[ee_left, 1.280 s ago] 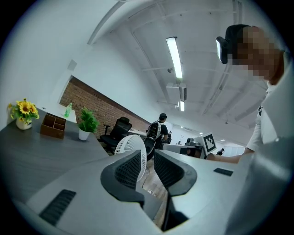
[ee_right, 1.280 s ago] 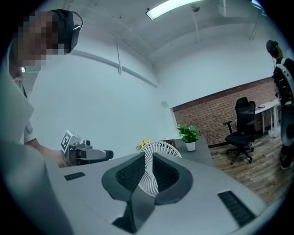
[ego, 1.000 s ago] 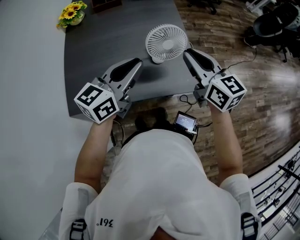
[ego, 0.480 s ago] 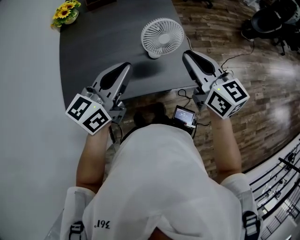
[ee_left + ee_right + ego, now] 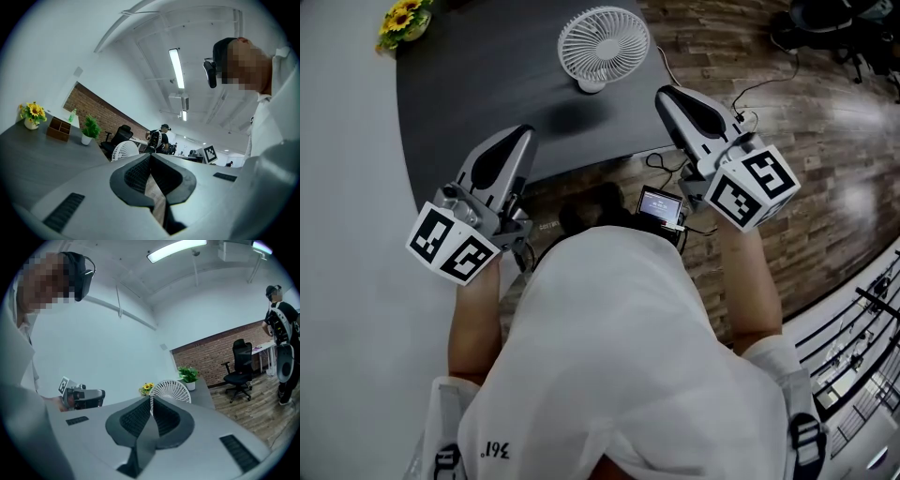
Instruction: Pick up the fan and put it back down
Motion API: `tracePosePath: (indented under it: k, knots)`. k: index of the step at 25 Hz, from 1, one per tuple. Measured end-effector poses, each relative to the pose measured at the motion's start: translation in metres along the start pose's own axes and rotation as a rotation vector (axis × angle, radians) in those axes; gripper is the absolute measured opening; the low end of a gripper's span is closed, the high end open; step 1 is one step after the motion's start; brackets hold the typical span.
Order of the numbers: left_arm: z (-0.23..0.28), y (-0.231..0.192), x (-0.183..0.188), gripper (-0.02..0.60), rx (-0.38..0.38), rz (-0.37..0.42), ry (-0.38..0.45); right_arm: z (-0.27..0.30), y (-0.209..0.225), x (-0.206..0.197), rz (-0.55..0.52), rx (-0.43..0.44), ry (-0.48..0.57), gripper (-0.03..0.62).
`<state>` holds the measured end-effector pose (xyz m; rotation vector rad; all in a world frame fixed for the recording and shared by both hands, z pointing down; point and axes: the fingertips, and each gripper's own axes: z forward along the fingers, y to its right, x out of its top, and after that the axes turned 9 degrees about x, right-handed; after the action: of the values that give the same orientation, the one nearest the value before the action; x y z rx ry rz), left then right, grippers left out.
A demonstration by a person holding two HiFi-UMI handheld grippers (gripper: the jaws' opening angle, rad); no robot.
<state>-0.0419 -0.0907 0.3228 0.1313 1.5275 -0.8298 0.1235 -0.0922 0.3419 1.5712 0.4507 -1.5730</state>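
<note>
Grip the probably light, brittle-grilled fan [image 5: 603,45] by its rim, reopening the closed, empty left gripper [image 5: 523,133] and the just-closing, empty right gripper [image 5: 662,95].

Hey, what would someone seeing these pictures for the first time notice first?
The white fan stands on the dark grey table, near its right edge. Nearer the person, the left gripper is shut and empty, while the jaws of the right gripper have just been closing on nothing.

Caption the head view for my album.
Person holds two empty grippers near a white desk fan on a dark table: left gripper shut, right gripper just closing its jaws.
</note>
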Motion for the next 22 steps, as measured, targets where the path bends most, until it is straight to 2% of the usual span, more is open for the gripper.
tracePosePath:
  k: [22]
  knots:
    - [-0.038,-0.001,-0.016,0.012,0.032,-0.033,-0.032,0.002,-0.023,-0.003,-0.001,0.025,-0.02,0.012]
